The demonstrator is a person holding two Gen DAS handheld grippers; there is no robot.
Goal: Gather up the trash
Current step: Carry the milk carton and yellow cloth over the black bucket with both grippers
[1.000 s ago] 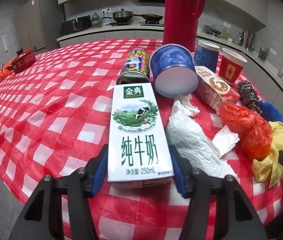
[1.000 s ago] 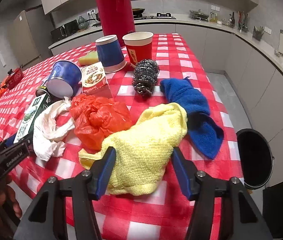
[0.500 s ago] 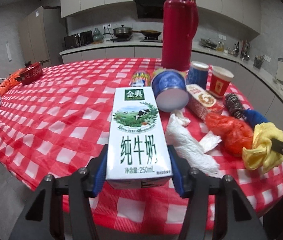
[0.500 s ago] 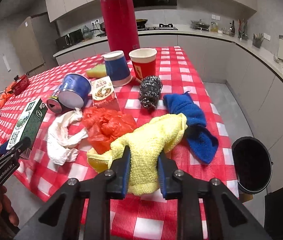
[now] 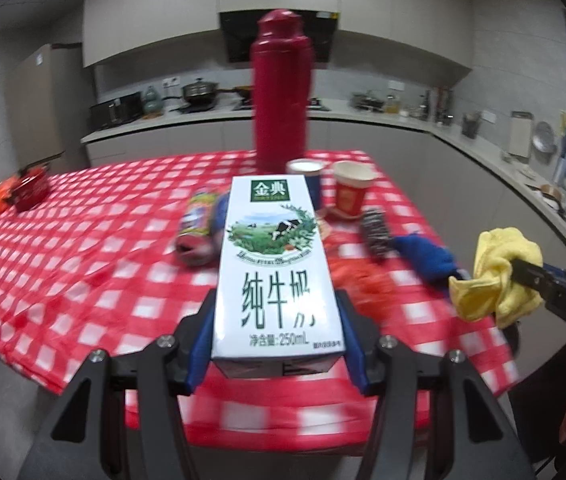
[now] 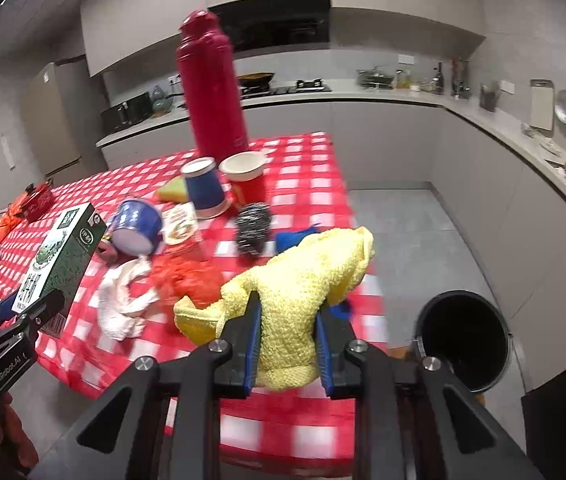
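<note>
In the left wrist view, a milk carton (image 5: 277,270) is clamped between the blue pads of the left gripper (image 5: 277,344) at lower centre of the frame, held above the near edge of the table (image 5: 83,248), whose red-and-white checked cloth fills the middle of the picture. Behind the carton, at centre frame, a tall red thermos (image 5: 281,92) is seen standing upright, with a blue paper cup (image 5: 307,178) and a red paper cup (image 5: 351,192) just to its lower right. A tin can (image 5: 197,226) is seen lying on its side left of the carton. A steel scourer (image 5: 377,232) and a blue cloth (image 5: 427,258) are found right of centre. At the right edge, the right gripper (image 5: 523,272) is seen closed on a yellow cloth (image 5: 495,276), lifted clear of the table.

In the right wrist view, the yellow cloth (image 6: 303,300) is pinched between the blue pads of the right gripper (image 6: 287,344) at lower centre, hanging above the table's (image 6: 307,168) corner. A black trash bin (image 6: 463,340) is seen on the floor at lower right, open-topped. At lower left, the left gripper (image 6: 23,312) is seen holding the milk carton (image 6: 63,256) tilted. Near it, crumpled white tissue (image 6: 123,300) and an orange plastic bag (image 6: 187,280) are seen lying on the cloth, with a tipped blue cup (image 6: 137,226) and a small food box (image 6: 179,224) behind. The thermos (image 6: 211,88) is seen at upper centre.
</note>
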